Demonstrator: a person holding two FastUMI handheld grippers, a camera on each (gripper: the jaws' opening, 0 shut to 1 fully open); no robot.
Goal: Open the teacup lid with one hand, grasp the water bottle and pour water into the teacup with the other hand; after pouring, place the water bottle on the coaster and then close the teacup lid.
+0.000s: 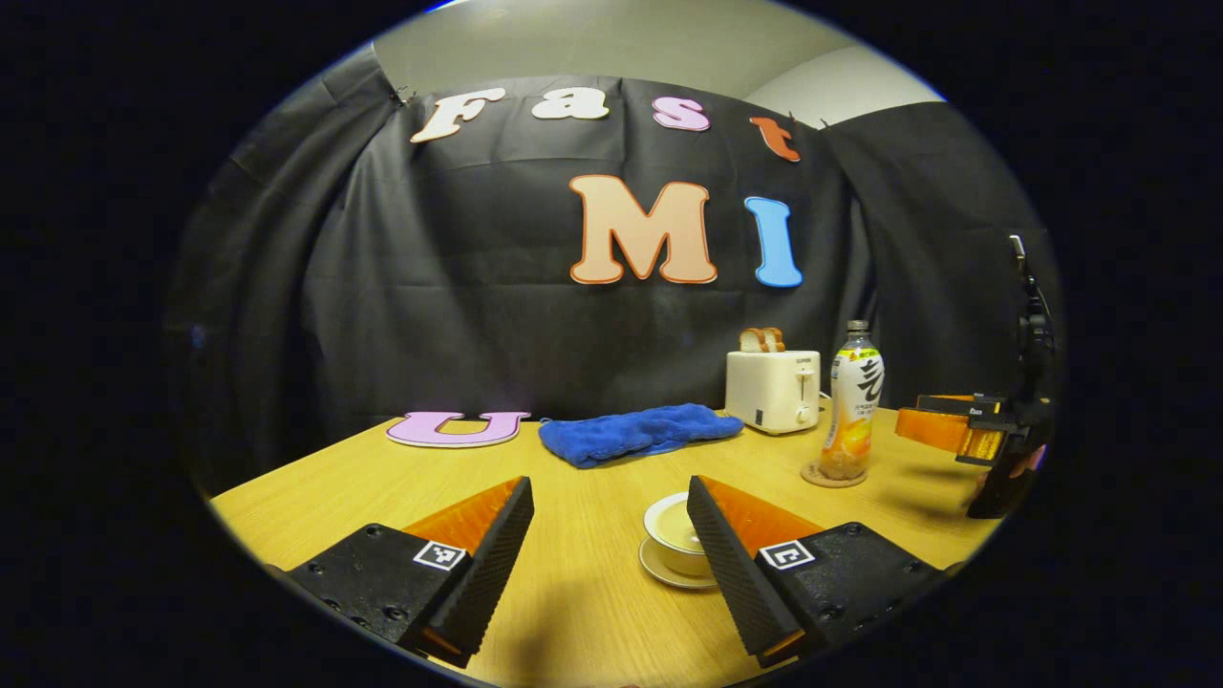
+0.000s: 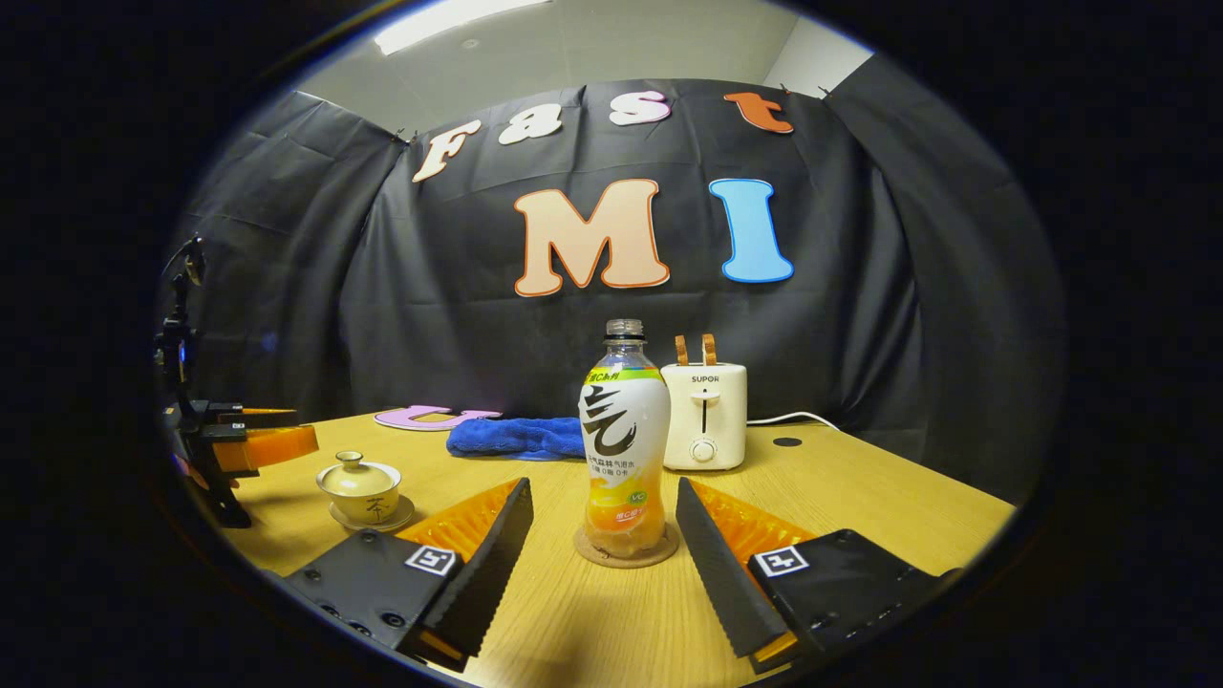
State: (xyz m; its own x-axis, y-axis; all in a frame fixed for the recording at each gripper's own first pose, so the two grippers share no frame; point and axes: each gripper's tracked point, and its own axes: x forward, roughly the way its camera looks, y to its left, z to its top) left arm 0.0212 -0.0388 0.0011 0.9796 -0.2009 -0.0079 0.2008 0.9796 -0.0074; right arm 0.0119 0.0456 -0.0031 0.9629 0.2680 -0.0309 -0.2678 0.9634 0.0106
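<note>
A bottle [image 2: 623,449] with an orange and white label stands upright on a round coaster [image 2: 626,556], just beyond the tips of my right gripper [image 2: 604,489], whose fingers are spread wide on either side of it without touching. The pale teacup [image 2: 361,487] sits on its saucer to the left with its knobbed lid on. In the left gripper view the teacup [image 1: 672,527] lies close ahead, partly hidden by a finger of my open left gripper [image 1: 608,492]. The bottle [image 1: 853,401] stands farther right on the coaster [image 1: 829,476].
A white toaster [image 2: 705,416] with bread slices stands at the back of the wooden table [image 2: 860,506], its cord trailing right. A blue towel [image 1: 638,432] lies along the back. My right gripper [image 1: 955,428] shows at the far right of the left gripper view.
</note>
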